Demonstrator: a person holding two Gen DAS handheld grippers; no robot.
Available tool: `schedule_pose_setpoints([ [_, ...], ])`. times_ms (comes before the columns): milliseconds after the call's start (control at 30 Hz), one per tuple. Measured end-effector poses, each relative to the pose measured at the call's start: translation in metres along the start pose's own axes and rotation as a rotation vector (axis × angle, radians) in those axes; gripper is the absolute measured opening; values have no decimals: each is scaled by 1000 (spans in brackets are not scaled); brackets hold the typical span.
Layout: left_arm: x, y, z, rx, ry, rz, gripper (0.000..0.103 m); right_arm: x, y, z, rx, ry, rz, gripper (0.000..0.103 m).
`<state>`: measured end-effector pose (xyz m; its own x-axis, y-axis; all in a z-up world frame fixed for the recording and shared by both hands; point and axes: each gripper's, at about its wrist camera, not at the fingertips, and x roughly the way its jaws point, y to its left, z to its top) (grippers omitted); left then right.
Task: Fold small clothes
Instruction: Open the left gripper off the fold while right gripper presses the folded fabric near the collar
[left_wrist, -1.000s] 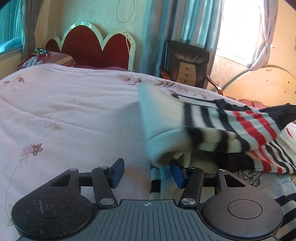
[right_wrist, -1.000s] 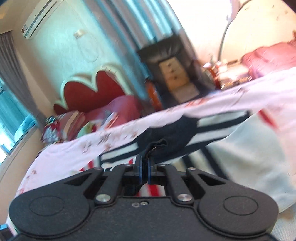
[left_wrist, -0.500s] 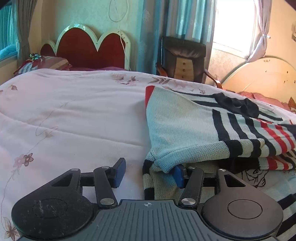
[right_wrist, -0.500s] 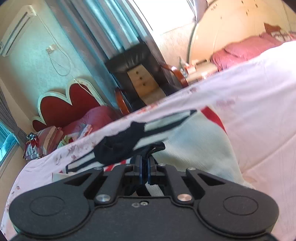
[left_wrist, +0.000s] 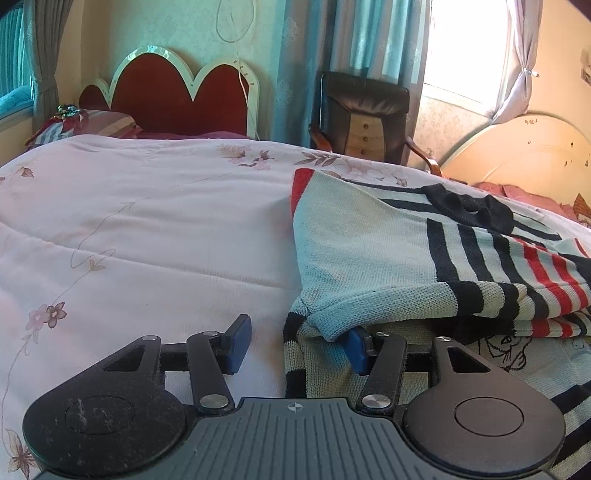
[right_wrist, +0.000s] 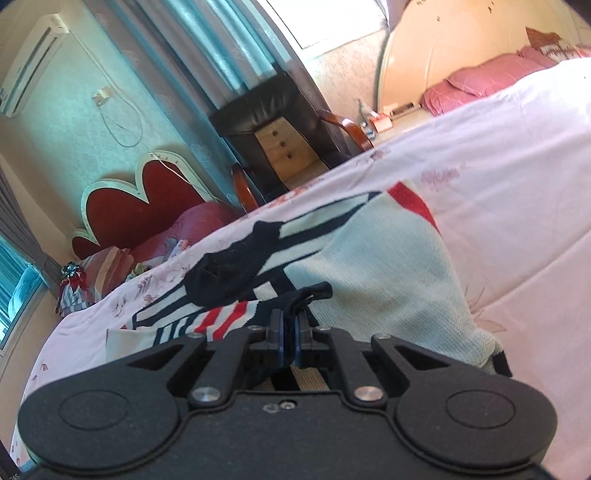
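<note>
A pale knit sweater (left_wrist: 369, 251) with navy and red stripes lies on the pink floral bed cover (left_wrist: 147, 229), one part folded over the rest. My left gripper (left_wrist: 295, 345) rests open at its near left corner. The gripper's right pad (left_wrist: 356, 350) is tucked under the folded edge, and the left pad (left_wrist: 236, 343) stands apart on bare cover. In the right wrist view my right gripper (right_wrist: 290, 325) is shut on a dark navy edge of the sweater (right_wrist: 388, 266), low over the folded cloth.
A red scalloped headboard (left_wrist: 177, 99) and striped pillow (left_wrist: 85, 125) stand at the far left. A dark armchair (left_wrist: 365, 110) sits beyond the bed by the curtains. A second bed's cream headboard (left_wrist: 517, 147) is at the right. Open bed cover (right_wrist: 517, 184) stretches beside the sweater.
The lifted flap of the sweater has come down and settled flat over the rest of the garment, carried by my right gripper. My left gripper has stayed where it was, open.
</note>
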<state>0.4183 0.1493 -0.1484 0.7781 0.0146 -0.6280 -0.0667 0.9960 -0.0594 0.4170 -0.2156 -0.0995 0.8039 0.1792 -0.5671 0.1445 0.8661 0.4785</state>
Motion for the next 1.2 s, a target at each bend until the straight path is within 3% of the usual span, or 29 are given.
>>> schedule_pose_setpoints([
  [267, -13, 1, 4, 43, 16, -10, 54, 18, -16, -13, 6, 80, -62, 6],
  [367, -44, 7, 9, 14, -55, -32, 54, 16, -17, -15, 2, 83, -57, 6],
  [467, -61, -2, 20, -19, -121, -106, 54, 13, -16, -13, -9, 78, -50, 6],
  [600, -41, -34, 28, 42, -101, -177, 54, 11, -15, -12, -10, 72, -51, 6],
  [733, -2, -52, 14, 89, 19, -149, 54, 8, -10, -10, -36, 67, -58, 6],
  [933, -3, -51, 3, 100, -9, -161, 54, 16, -12, -15, -92, 78, -76, 6],
  [1067, -7, -50, 16, 116, 6, -158, 54, 20, -20, -17, -56, 88, -72, 7],
  [1133, -17, -50, 26, 118, -42, -150, 54, 10, -21, -12, -36, 56, -84, 20],
  [1200, -16, -52, 40, 121, -68, -155, 54, -1, -20, -7, -26, 9, -58, 19],
])
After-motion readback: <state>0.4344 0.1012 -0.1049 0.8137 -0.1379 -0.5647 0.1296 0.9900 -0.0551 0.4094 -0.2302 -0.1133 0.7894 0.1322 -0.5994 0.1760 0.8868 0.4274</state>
